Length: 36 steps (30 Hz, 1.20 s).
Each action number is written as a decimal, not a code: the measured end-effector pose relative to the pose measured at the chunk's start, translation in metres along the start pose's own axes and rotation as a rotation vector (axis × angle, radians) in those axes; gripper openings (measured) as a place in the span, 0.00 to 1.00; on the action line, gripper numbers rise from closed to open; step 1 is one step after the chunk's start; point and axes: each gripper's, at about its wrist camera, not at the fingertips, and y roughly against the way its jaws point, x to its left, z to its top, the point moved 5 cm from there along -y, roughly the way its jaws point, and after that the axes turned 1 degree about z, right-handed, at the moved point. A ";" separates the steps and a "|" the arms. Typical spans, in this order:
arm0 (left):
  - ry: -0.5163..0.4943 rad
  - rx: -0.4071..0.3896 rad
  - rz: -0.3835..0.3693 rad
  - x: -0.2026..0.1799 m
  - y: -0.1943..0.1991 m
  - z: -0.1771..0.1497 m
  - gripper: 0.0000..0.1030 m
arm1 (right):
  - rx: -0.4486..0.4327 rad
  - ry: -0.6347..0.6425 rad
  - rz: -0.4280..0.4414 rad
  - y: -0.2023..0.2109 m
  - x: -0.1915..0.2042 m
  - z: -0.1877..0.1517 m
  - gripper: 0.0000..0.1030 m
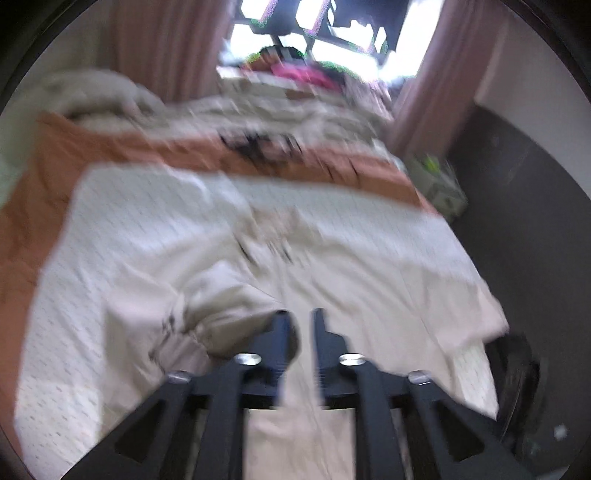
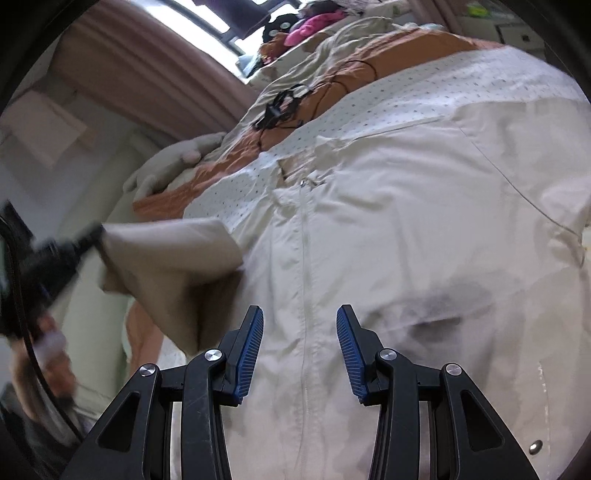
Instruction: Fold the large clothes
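The cream zip-front jacket point(image 2: 369, 229) lies spread on the dotted white bed sheet point(image 1: 122, 221); right gripper point(image 2: 300, 325) fingers spread above it, left gripper point(image 1: 301, 328) fingers parted, nothing pinched

You have a bed point(image 2: 229, 184) under the work, covered by an orange sheet point(image 1: 55, 155) with a white dotted cloth point(image 1: 110, 221) laid over it. A tangle of black cable point(image 2: 284, 103) lies on the orange sheet. A rumpled beige blanket point(image 1: 96, 92) sits at the bed's far corner. Pink curtains point(image 1: 162, 44) frame a bright window point(image 1: 258, 29) beyond the bed. On the sill end you see a pink item point(image 2: 314, 24) beside something black, too blurred to identify. The floor point(image 1: 535, 221) beside the bed is dark.
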 end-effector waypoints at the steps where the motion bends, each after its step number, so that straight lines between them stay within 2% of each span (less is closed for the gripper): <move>1: -0.001 0.018 -0.026 -0.002 -0.006 -0.009 0.55 | -0.003 -0.011 0.002 0.001 -0.003 0.002 0.41; 4: 0.001 0.026 -0.061 -0.004 -0.010 -0.023 0.80 | -0.018 -0.028 -0.021 0.005 -0.011 0.005 0.41; 7: 0.010 0.045 -0.100 -0.001 -0.005 -0.035 0.81 | -0.018 -0.023 -0.040 0.003 -0.013 0.004 0.41; 9: 0.015 0.024 -0.095 0.005 0.003 -0.039 0.81 | -0.011 -0.005 -0.059 -0.001 -0.011 0.002 0.41; 14: 0.080 -0.082 0.005 0.037 0.024 -0.053 0.81 | 0.022 0.064 -0.062 -0.016 0.006 -0.009 0.41; 17: 0.114 -0.116 0.056 0.058 0.030 -0.066 0.81 | 0.042 0.119 -0.043 -0.027 0.022 -0.016 0.41; 18: 0.139 -0.127 0.076 0.070 0.032 -0.073 0.81 | 0.051 0.145 -0.035 -0.032 0.029 -0.019 0.48; 19: 0.157 -0.135 0.089 0.078 0.034 -0.077 0.81 | 0.059 0.167 -0.032 -0.036 0.035 -0.023 0.60; 20: 0.175 -0.143 0.101 0.086 0.035 -0.082 0.81 | 0.060 0.184 -0.030 -0.039 0.040 -0.026 0.65; 21: 0.205 -0.157 0.116 0.098 0.037 -0.088 0.79 | 0.052 0.204 -0.034 -0.041 0.046 -0.029 0.69; 23: 0.252 -0.162 0.129 0.118 0.037 -0.100 0.74 | 0.044 0.254 -0.049 -0.047 0.055 -0.035 0.69; 25: 0.289 -0.150 0.141 0.138 0.035 -0.113 0.62 | 0.056 0.299 -0.063 -0.054 0.061 -0.044 0.69; 30: 0.330 -0.137 0.186 0.176 0.035 -0.133 0.55 | 0.096 0.401 -0.106 -0.079 0.076 -0.064 0.69; 36: 0.373 -0.115 0.197 0.214 0.029 -0.147 0.41 | 0.126 0.499 -0.153 -0.108 0.088 -0.082 0.69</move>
